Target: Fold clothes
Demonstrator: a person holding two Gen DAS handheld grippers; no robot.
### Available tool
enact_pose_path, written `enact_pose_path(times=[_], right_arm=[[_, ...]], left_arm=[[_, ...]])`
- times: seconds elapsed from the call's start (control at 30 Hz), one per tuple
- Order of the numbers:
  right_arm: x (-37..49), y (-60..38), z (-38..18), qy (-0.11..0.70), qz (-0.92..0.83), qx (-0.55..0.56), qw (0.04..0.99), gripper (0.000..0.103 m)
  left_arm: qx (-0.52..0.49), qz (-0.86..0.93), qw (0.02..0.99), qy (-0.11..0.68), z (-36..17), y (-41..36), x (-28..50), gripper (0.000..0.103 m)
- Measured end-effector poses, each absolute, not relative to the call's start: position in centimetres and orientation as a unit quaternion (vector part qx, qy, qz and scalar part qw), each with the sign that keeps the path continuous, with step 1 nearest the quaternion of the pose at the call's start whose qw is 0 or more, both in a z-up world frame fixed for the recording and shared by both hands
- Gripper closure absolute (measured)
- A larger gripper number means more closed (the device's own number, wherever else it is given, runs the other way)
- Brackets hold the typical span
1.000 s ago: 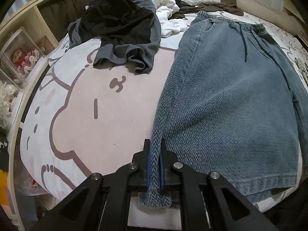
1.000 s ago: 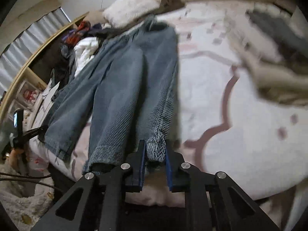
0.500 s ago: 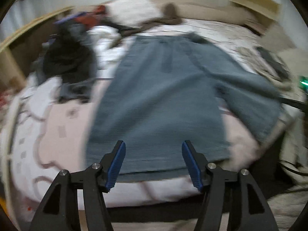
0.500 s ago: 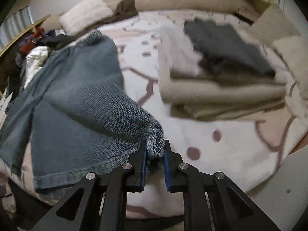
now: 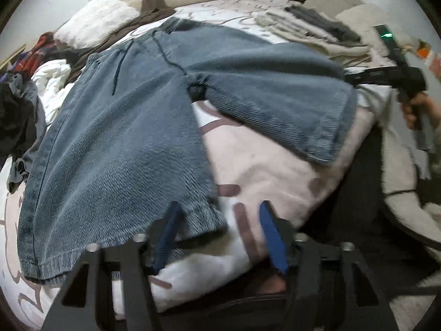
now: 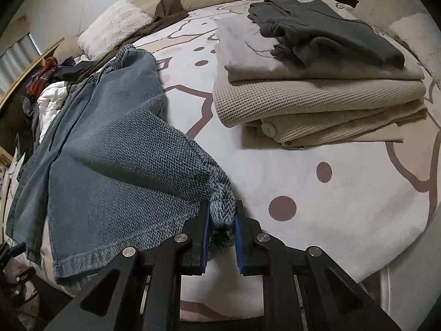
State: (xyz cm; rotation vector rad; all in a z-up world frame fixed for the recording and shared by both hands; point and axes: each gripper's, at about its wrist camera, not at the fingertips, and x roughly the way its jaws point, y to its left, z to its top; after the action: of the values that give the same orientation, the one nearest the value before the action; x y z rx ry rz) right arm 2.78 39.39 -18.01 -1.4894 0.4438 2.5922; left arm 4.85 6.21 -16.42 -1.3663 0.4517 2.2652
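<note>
Herringbone denim shorts (image 6: 115, 165) | right gripper (image 6: 220, 222) clamps bunched hem | left gripper (image 5: 217, 234) closing, hem corner between

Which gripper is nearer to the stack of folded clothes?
Right. The right gripper holds the shorts' hem just before the stack; the left gripper is over the other leg, farther away.

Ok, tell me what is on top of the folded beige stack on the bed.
A folded dark grey garment lies on top of the beige stack, covering its far right part. What the stack's lower layers are stays hidden.
</note>
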Motion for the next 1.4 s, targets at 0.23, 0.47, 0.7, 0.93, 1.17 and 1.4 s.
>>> enact_pose_path(times=[0.23, 0.47, 0.7, 0.93, 1.17, 1.4], right_arm=[[2.8, 39.5, -18.0, 0.148, 0.857, -0.491, 0.053, 0.087], [2.8, 39.5, -18.2, 0.145, 0.857, -0.492, 0.049, 0.087], [3.7, 38.7, -17.3, 0.11, 0.848, -0.518, 0.036, 0.087], [5.6, 39.9, -13.4, 0.152, 0.865, -0.477, 0.031, 0.087], [1.4, 37.5, -11.5, 0.13, 0.883, -0.45, -0.027, 0.087], [-1.2, 31.5, -16.1, 0.095, 0.845, -0.51, -0.129, 0.087]], left_arm=[[-0.508, 0.811, 0.259, 0.13, -14.6, 4.8, 5.0, 0.089], [-0.532, 0.79, 0.26, 0.156, -17.3, 5.6, 4.8, 0.089], [-0.526, 0.789, 0.274, 0.158, -11.4, 4.4, 3.2, 0.053], [-0.461, 0.825, 0.295, 0.141, -1.5, 6.0, -3.7, 0.029], [-0.449, 0.816, 0.345, 0.115, -2.6, 12.9, -8.7, 0.031], [-0.475, 0.748, 0.426, 0.184, -11.9, 19.2, -3.2, 0.031]])
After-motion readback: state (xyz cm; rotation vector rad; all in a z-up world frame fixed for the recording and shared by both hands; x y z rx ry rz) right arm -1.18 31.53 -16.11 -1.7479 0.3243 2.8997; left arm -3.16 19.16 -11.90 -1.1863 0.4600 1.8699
